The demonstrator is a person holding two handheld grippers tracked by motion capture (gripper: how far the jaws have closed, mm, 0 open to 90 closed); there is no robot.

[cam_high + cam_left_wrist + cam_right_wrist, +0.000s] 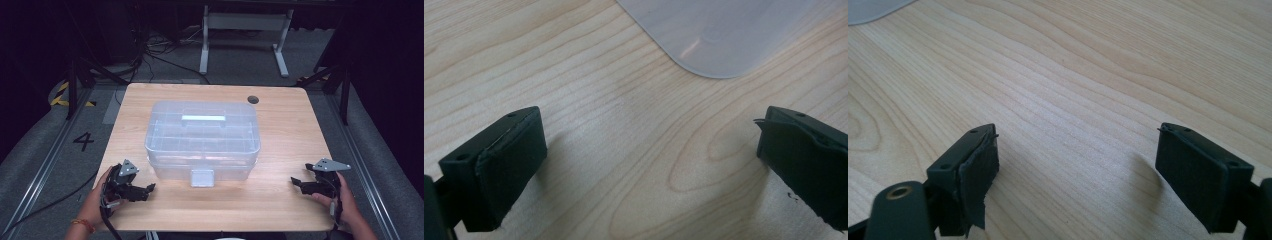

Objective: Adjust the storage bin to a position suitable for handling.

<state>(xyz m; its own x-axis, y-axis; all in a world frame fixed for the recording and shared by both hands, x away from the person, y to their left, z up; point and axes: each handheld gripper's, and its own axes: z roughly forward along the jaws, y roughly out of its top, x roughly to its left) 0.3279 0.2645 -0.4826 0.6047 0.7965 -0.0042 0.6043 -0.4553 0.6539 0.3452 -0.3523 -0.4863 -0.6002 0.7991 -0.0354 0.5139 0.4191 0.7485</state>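
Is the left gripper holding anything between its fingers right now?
No, in the left gripper view the left gripper has its black fingers spread wide with only bare light wooden table between them.

Black two-jaw left gripper [136, 190] and right gripper [306, 184], grey three-cornered plates on top, black cables trailing. Orange band [83, 224] at left wrist. Screw holes in jaw tips.

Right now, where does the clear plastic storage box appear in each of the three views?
High view: the clear plastic storage box sits at the table's centre, lid shut, latch facing the person.
Left gripper view: one rounded corner of it at the top, right of centre.
Right gripper view: a small pale sliver in the top left corner, probably the box.
Shared landmark: the light wooden table.
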